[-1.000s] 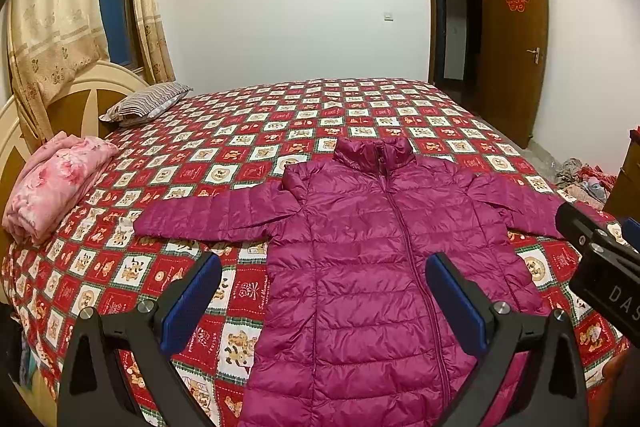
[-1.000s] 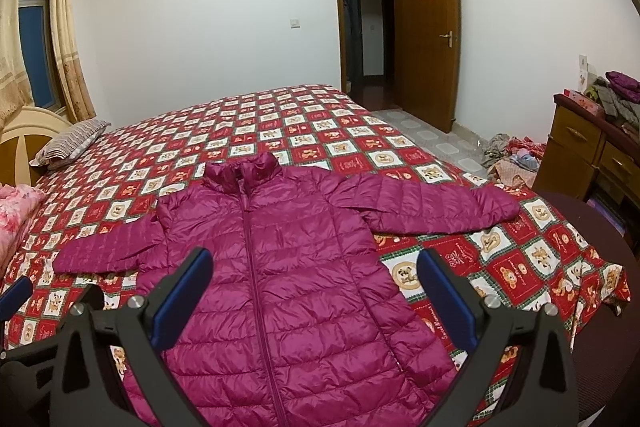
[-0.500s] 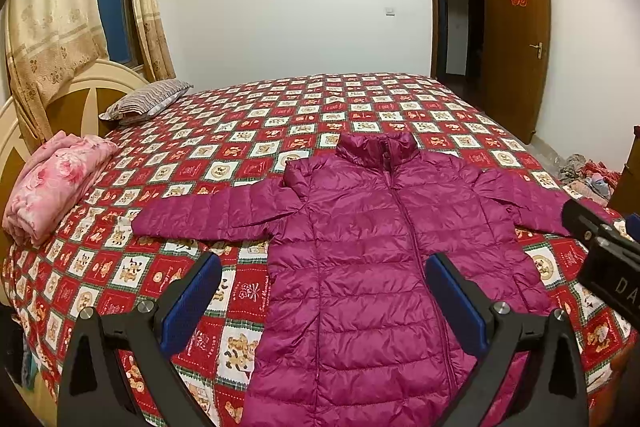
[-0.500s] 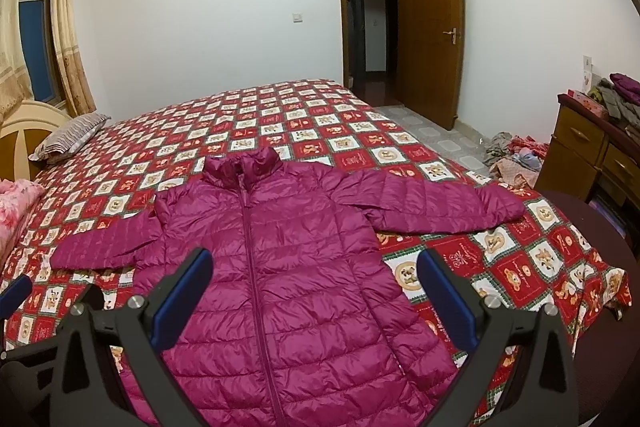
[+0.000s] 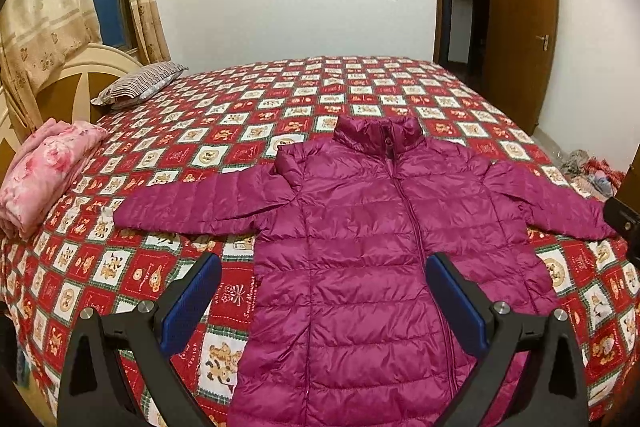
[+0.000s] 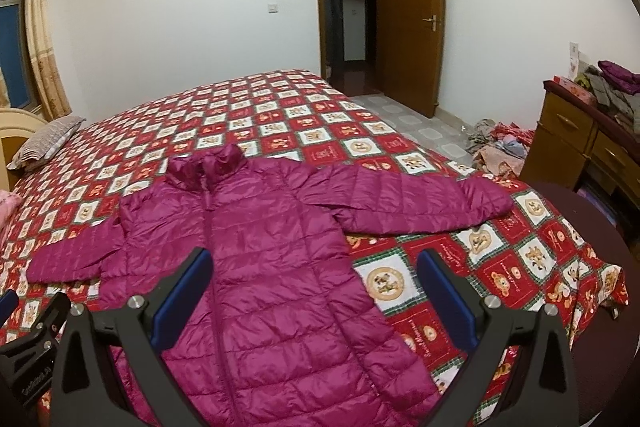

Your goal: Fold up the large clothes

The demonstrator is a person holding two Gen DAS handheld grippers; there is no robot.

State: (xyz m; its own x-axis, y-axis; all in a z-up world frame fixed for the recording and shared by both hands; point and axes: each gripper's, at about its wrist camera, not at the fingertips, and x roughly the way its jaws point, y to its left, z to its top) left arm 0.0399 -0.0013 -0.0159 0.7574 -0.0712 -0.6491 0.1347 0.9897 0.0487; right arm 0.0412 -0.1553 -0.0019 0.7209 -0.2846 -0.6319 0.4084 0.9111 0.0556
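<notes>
Both jaws gape empty above the jacket (image 5: 372, 247), whose zip axis runs straight ahead between them, each sleeve lying outboard of its nearer jaws.

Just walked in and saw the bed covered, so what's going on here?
A person holds a hand-held gripper in each hand above a purple puffer jacket spread flat on the bed, zipped, with both sleeves out to the sides. The left hand-held gripper and right hand-held gripper are both open and hold nothing. No fold has been made yet. A folded pink blanket lies near the headboard.
</notes>
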